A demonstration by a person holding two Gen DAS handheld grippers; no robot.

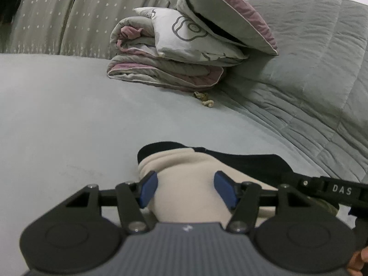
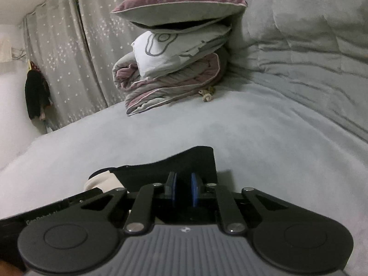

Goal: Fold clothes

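A black garment with a cream fleece part [image 1: 184, 174] lies on the grey bed close in front of both grippers. My left gripper [image 1: 187, 189] is open, its blue pads either side of the cream fleece bulge. My right gripper [image 2: 184, 189] has its pads nearly together on a fold of the black garment [image 2: 191, 163]. The cream part shows at the lower left of the right wrist view [image 2: 103, 181]. The right gripper's black body shows at the right edge of the left wrist view [image 1: 333, 189].
A stack of folded quilts and pillows [image 1: 179, 46] [image 2: 174, 57] stands at the far side of the bed. A small knotted beige object [image 1: 203, 99] lies in front of it. A grey quilted blanket [image 1: 310, 69] lies bunched at the right. Star-patterned curtains [image 2: 69, 57] hang behind.
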